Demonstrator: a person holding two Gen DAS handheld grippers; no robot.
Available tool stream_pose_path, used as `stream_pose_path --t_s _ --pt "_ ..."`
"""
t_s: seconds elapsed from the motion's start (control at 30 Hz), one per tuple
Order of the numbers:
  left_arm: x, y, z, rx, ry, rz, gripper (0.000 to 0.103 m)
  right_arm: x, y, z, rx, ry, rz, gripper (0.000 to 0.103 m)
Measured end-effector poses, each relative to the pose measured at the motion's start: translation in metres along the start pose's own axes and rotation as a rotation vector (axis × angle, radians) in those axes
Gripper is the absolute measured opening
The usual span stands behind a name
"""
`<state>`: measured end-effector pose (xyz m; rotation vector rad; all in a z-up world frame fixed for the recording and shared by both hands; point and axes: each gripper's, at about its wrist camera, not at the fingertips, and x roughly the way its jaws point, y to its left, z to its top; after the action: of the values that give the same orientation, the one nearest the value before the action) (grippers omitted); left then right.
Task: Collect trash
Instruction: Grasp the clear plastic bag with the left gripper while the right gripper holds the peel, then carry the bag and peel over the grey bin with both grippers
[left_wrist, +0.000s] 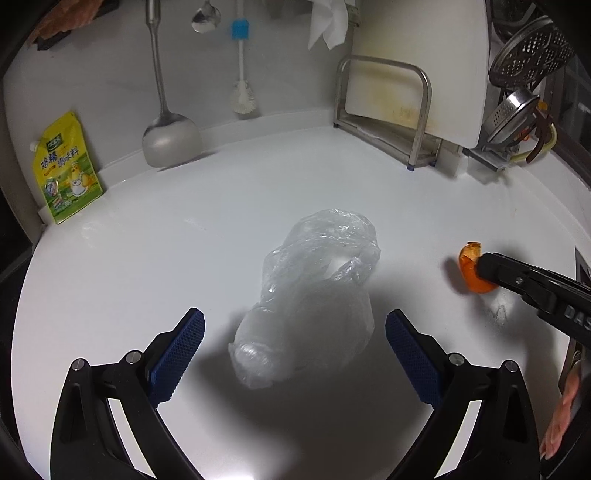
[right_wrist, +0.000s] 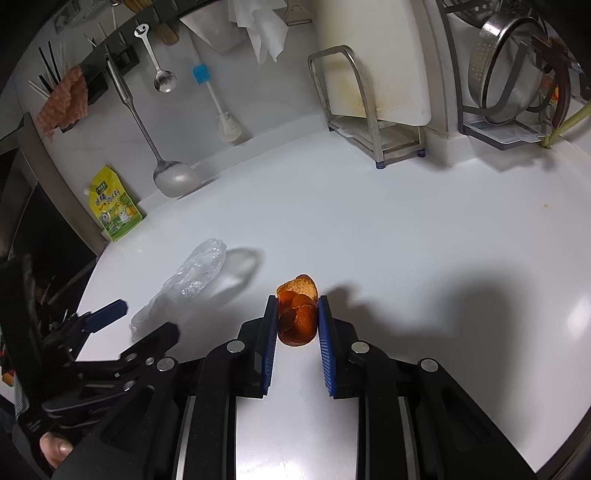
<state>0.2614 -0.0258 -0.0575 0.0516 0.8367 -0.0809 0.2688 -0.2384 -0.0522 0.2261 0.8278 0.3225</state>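
R gripper (right_wrist: 297, 317) pinches peel (right_wrist: 297, 314), frame centre. L gripper (left_wrist: 295, 343) jaws spread round bag (left_wrist: 314, 295), mid-frame. Keep squeeze gentle; lift straight, else peel prob slips.

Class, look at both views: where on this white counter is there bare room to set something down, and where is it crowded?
Bare counter runs from the orange peel back to the cutting-board rack and rightward. Another patch lies between the clear plastic bag and the yellow pouch. The back wall edge is crowded: ladle, brush, rack, colander.
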Motion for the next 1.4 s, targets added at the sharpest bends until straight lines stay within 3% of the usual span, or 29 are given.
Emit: stream_pose_path --t_s 0.07,0.13,0.17,0.23,0.33,0.5,0.73,1.1,1.4 --pt "0.004 -0.003 0.001 0.009 0.007 -0.004 0.089 -0.003 0.0 -0.001 0.002 -0.005 0.009 0.021" --pt "0.009 -0.005 0.001 0.014 0.029 -0.02 0.065 -0.007 0.001 -0.004 0.004 -0.009 0.019 0.021" --pt "0.011 -0.005 0.001 0.015 0.034 -0.022 0.064 -0.008 0.001 -0.005 0.004 -0.01 0.022 0.021" --pt "0.009 -0.006 0.0 0.023 0.015 -0.027 0.044 -0.01 0.001 -0.006 0.006 -0.013 0.026 0.021" --pt "0.003 -0.006 -0.002 0.019 0.005 -0.057 0.032 -0.014 0.003 -0.01 0.008 -0.017 0.028 0.021" --pt "-0.013 -0.011 -0.01 0.037 -0.028 -0.06 0.028 -0.026 0.008 -0.022 0.003 -0.031 0.02 0.021" --pt "-0.065 -0.015 -0.04 0.06 -0.102 -0.036 0.028 -0.056 0.019 -0.049 0.019 -0.058 0.013 0.021" --pt "-0.154 -0.02 -0.106 0.099 -0.168 -0.067 0.028 -0.129 0.056 -0.135 0.049 -0.079 -0.02 0.021" --pt "-0.199 -0.02 -0.172 0.097 -0.152 -0.095 0.028 -0.178 0.083 -0.212 0.089 -0.126 -0.063 0.021"
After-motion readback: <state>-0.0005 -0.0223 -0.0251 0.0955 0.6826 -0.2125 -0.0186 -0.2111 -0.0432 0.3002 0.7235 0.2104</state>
